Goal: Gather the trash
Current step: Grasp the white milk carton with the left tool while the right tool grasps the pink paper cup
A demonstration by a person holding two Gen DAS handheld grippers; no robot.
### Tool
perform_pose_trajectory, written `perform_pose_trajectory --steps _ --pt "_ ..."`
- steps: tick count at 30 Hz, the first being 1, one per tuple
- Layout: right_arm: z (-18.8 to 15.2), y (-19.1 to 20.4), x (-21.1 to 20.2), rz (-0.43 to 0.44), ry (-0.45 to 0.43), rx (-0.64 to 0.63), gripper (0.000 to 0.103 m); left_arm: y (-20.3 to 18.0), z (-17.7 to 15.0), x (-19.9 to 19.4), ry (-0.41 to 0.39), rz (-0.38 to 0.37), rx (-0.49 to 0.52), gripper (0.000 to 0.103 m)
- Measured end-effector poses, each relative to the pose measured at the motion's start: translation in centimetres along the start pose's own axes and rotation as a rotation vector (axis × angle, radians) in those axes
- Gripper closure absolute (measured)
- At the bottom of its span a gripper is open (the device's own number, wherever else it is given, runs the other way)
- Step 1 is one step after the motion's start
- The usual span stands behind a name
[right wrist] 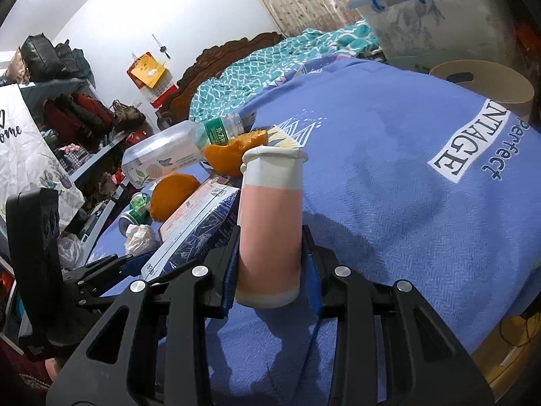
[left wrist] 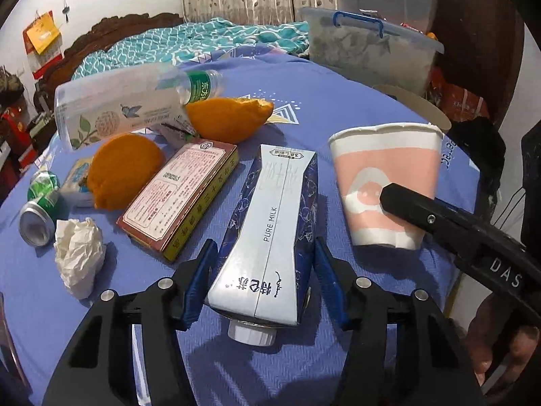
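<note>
A flattened blue-and-white milk carton (left wrist: pixel 267 237) lies on the blue cloth (left wrist: pixel 338 101), cap end toward me. My left gripper (left wrist: pixel 263 260) straddles it, blue pads close beside its sides with thin gaps showing, so it reads as open. The pink-and-white paper cup (right wrist: pixel 270 223) lies with its rim pointing away, and my right gripper (right wrist: pixel 272 260) is shut on its squeezed body. From the left wrist view the cup (left wrist: pixel 385 176) has one black finger (left wrist: pixel 416 211) of the right gripper across it. The carton (right wrist: pixel 199 233) is partly hidden behind the cup.
Left of the carton lie a red-brown box (left wrist: pixel 182 196), two orange peels (left wrist: pixel 125 169), a clear plastic bottle (left wrist: pixel 118 105), a crushed green can (left wrist: pixel 39 203) and a crumpled tissue (left wrist: pixel 79 253). A clear lidded bin (left wrist: pixel 368 47) stands at the far edge, with the cloth's edge dropping off on the right.
</note>
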State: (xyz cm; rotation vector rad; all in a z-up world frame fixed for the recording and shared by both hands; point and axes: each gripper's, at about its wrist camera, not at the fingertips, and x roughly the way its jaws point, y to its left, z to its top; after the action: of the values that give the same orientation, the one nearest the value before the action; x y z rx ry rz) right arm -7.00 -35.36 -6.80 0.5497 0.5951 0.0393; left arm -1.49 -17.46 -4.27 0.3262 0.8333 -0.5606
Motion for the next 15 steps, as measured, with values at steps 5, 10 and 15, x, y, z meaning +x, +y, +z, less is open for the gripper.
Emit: perform_pose_trajectory --steps 5,10,15 --pt "0.0 0.1 0.0 0.001 -0.005 -0.015 0.067 -0.2 0.2 0.3 0.022 0.027 0.002 0.041" --pt "-0.1 0.1 -0.1 0.002 -0.001 -0.015 0.060 0.2 0.4 1.0 0.055 0.027 -0.014 0.034" --pt "-0.3 -0.1 0.5 0.015 0.022 -0.001 0.055 0.0 0.5 1.1 0.046 0.007 -0.005 0.048"
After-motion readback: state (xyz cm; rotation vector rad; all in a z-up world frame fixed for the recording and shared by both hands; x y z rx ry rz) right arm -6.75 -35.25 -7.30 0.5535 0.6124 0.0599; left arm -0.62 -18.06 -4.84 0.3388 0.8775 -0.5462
